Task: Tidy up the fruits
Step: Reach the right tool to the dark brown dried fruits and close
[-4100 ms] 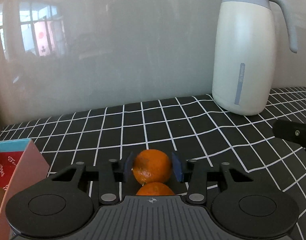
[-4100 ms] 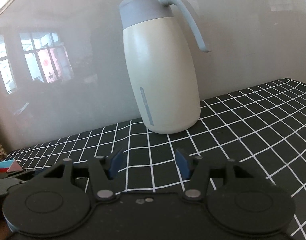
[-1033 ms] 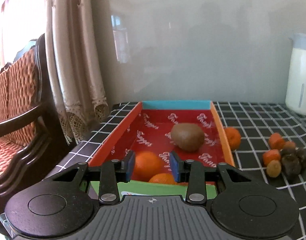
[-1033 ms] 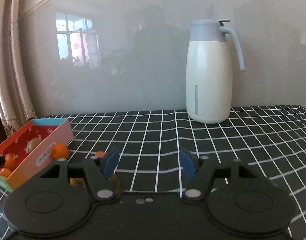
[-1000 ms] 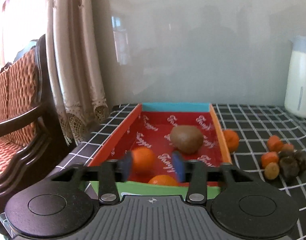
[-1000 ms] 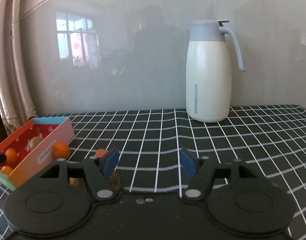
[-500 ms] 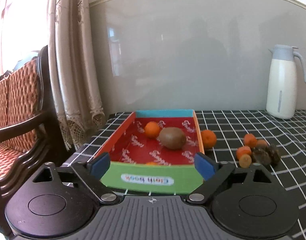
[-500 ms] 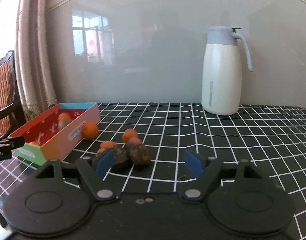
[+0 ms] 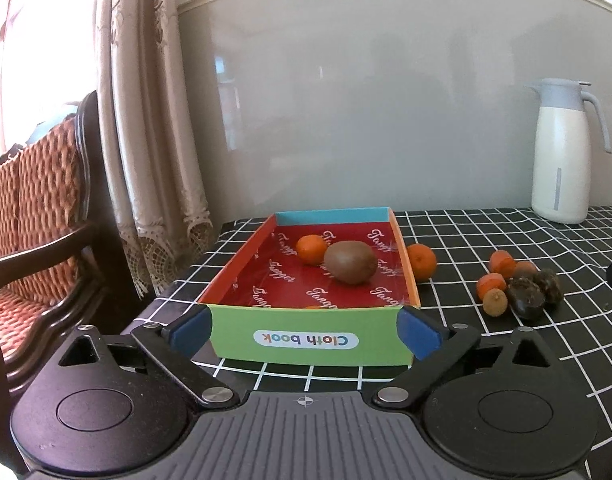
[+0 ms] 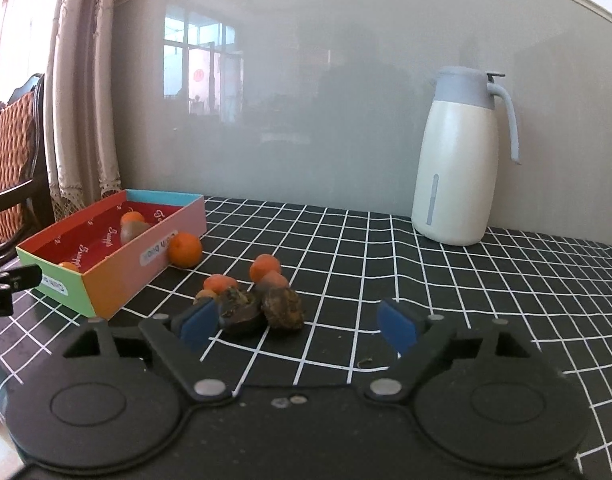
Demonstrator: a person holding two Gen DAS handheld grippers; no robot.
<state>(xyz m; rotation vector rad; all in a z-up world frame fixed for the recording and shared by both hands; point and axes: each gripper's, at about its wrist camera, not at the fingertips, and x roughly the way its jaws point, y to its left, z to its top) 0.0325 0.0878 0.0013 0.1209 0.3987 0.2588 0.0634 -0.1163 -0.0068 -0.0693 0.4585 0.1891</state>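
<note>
Left gripper [image 9: 306, 330] fingers just spread wide, nothing gripped, right gripper [image 10: 297, 326] likewise, both angled slightly downward

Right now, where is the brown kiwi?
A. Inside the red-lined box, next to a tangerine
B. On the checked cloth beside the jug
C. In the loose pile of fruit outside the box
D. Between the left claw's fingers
A: the kiwi lies on the red lining of the box, beside a tangerine; the left claw is open and empty.
</note>
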